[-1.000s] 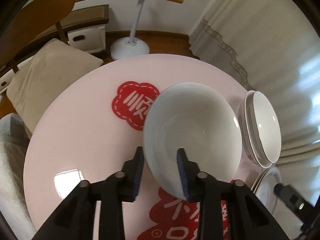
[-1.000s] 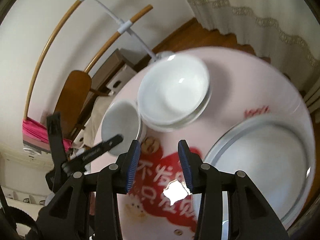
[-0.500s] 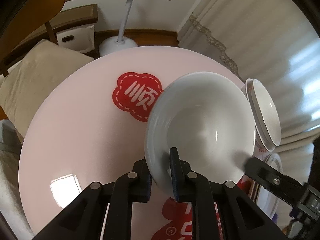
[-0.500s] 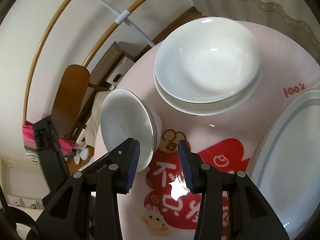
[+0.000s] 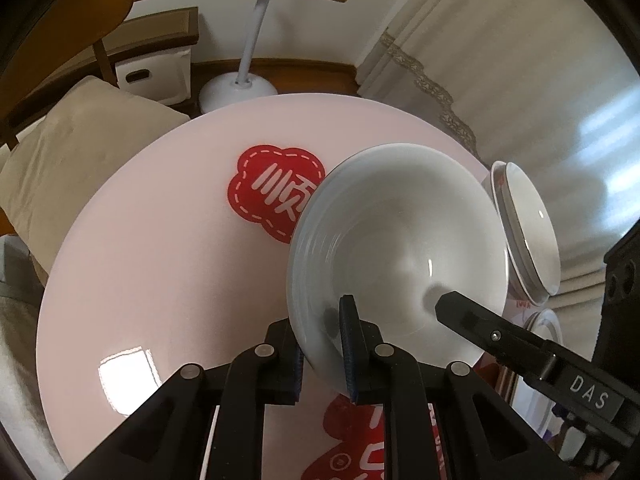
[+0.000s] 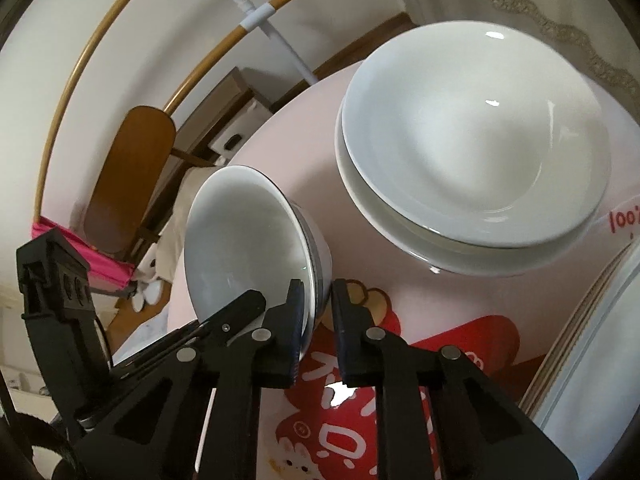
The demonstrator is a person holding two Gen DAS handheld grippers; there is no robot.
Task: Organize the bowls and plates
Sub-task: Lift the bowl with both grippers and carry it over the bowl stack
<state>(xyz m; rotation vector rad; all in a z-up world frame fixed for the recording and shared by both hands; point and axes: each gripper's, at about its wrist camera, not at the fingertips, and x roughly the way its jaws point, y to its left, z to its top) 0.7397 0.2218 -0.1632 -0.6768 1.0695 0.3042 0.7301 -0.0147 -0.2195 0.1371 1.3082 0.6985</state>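
left wrist view: the left gripper (image 5: pixel 322 348) has its jaws clenched on the near rim of the white bowl (image 5: pixel 400 248), tilted at centre right over the pink table (image 5: pixel 160 260); two stacked bowls (image 5: pixel 528 228) sit at the right edge, so sorting looks partly done. right wrist view: the right gripper (image 6: pixel 316 320) straddles that bowl's rim (image 6: pixel 248 240) at centre left, whether it pinches i cannot tell; the stack (image 6: pixel 472 152) fills the upper right, a large plate (image 6: pixel 592 360) lower right.

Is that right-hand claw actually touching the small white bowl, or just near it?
Touching. In the right wrist view the right gripper straddles the small bowl's rim, pads pressed against its inner and outer wall.
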